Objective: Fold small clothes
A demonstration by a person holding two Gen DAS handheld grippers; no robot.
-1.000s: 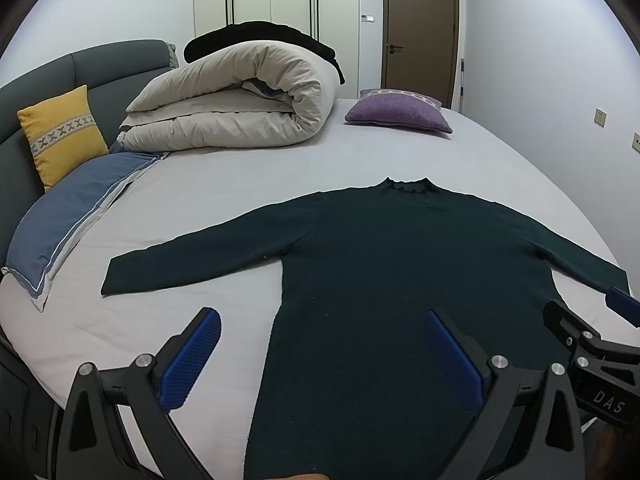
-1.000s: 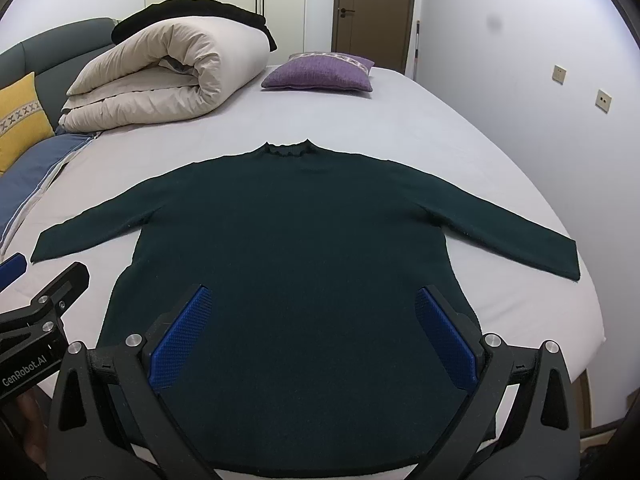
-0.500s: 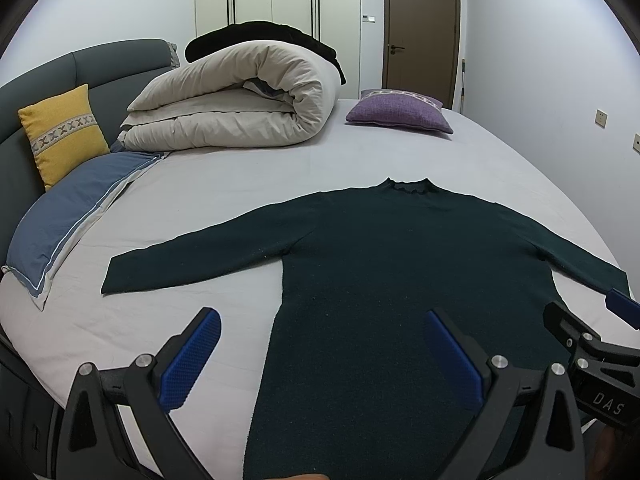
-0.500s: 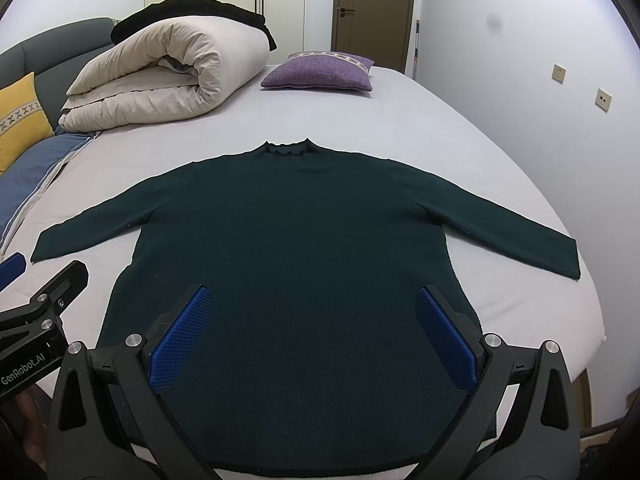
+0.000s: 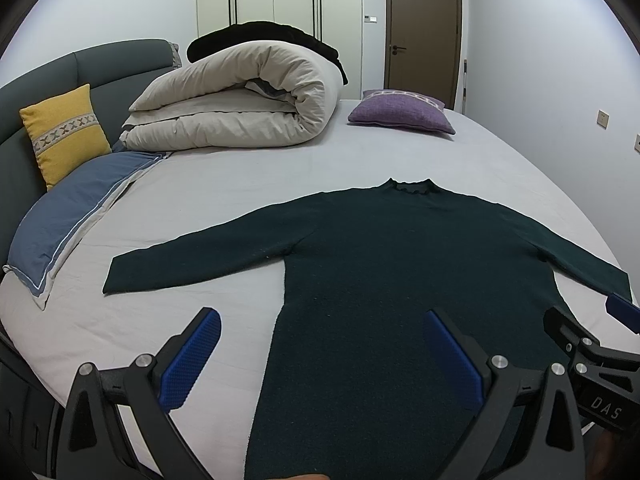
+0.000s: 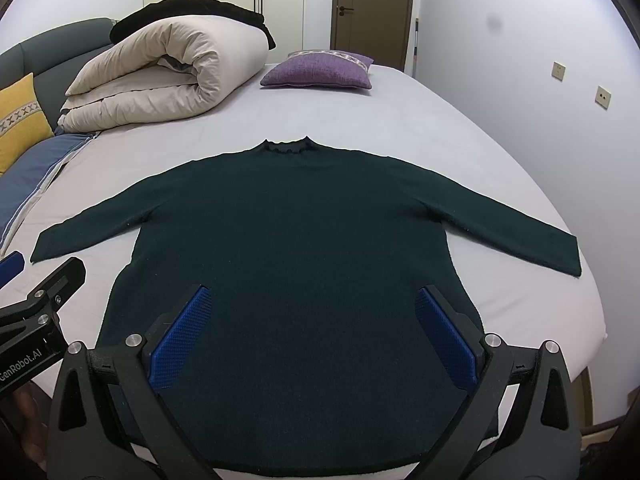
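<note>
While a dark green sweater [image 6: 296, 248] is spread flat across the middle of the right wrist view, its body is framed at the bottom by the right gripper [image 6: 312, 332], whose blue pads [image 6: 180, 336] are held wide apart with nothing between them but the fabric lying below. The sweater is laid face up on a grey bed sheet [image 6: 400, 120], collar toward the top of the frame and both sleeves stretched out to the left and right edges. In the left wrist view the left gripper [image 5: 320, 356] is seen at the bottom of the frame, likewise fully spread and empty, with one finger over bare sheet and the other over the sweater's [image 5: 380, 280] lower body. The tip of the left gripper is glimpsed at the lower left of the right wrist view, near the sleeve cuff. A rolled cream duvet [image 5: 240, 100] is placed at the upper centre, a purple cushion [image 5: 400, 112] to its right, a yellow pillow [image 5: 64, 128] and a blue pillow [image 5: 72, 216] at the left edge.
</note>
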